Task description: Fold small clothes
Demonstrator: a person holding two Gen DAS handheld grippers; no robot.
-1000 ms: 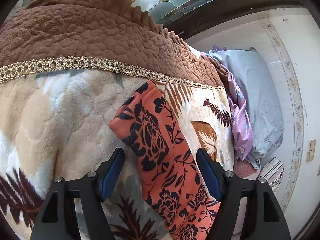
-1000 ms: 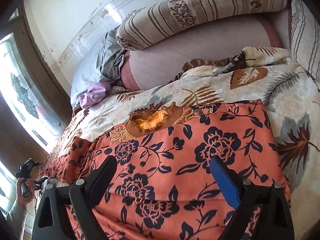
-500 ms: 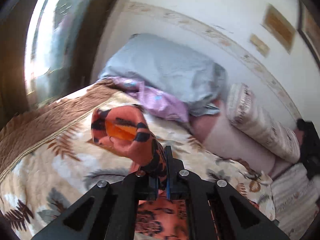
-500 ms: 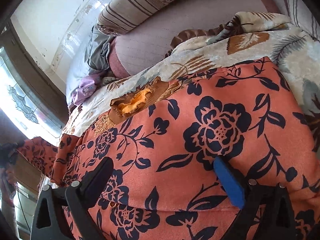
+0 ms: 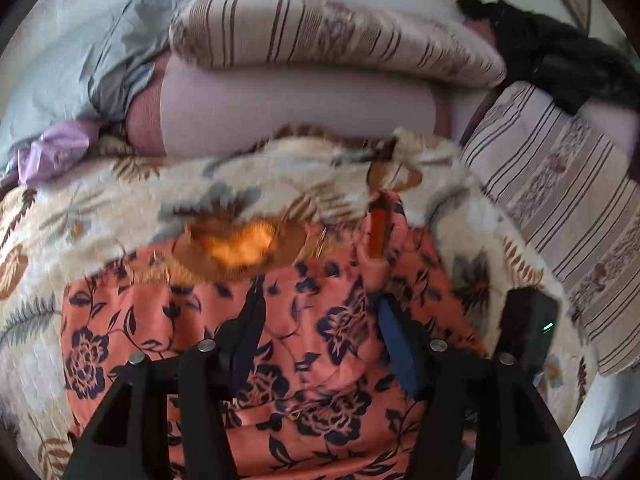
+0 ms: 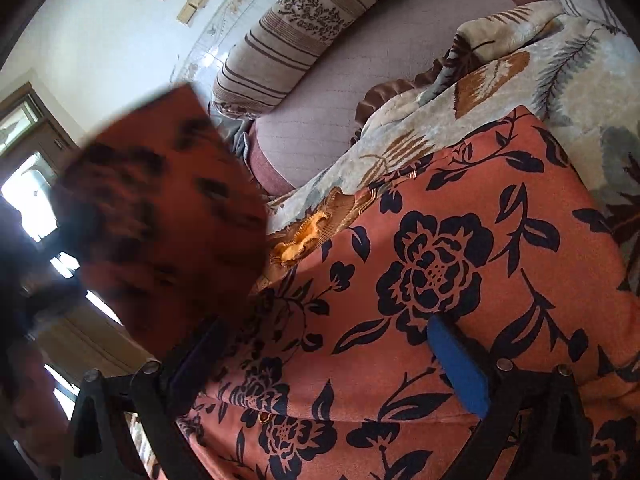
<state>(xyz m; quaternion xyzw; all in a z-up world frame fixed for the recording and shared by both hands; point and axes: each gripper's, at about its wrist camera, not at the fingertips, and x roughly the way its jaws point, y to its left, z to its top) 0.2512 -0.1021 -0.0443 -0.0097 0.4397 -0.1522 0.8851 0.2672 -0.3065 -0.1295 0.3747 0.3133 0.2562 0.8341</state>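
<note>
An orange garment with a dark flower print (image 5: pixel 168 320) lies on a leaf-patterned blanket (image 5: pixel 120 200). Its collar shows an orange lining (image 5: pixel 240 244). My left gripper (image 5: pixel 320 316) is open just above the garment's body, and a sleeve end (image 5: pixel 380 236) lies folded over the body ahead of it. In the right wrist view my right gripper (image 6: pixel 328 344) is open low over the garment (image 6: pixel 460 260). A blurred flap of the same cloth (image 6: pixel 168 208) hangs in the air at the left, over the left finger. What holds the flap up is hidden.
Striped pillows (image 5: pixel 328 28) (image 5: pixel 568 200) and a mauve cushion (image 5: pixel 296 108) lie at the bed's head. Grey bedding (image 5: pixel 80 64) and a purple cloth (image 5: pixel 56 152) lie at the far left. A dark garment (image 5: pixel 560 60) is at the far right. A black device (image 5: pixel 528 324) stands at the garment's right.
My left gripper, shut on the sleeve half a second ago, carried it across the garment and has opened. The right gripper has sunk closer to the cloth and stayed open.
</note>
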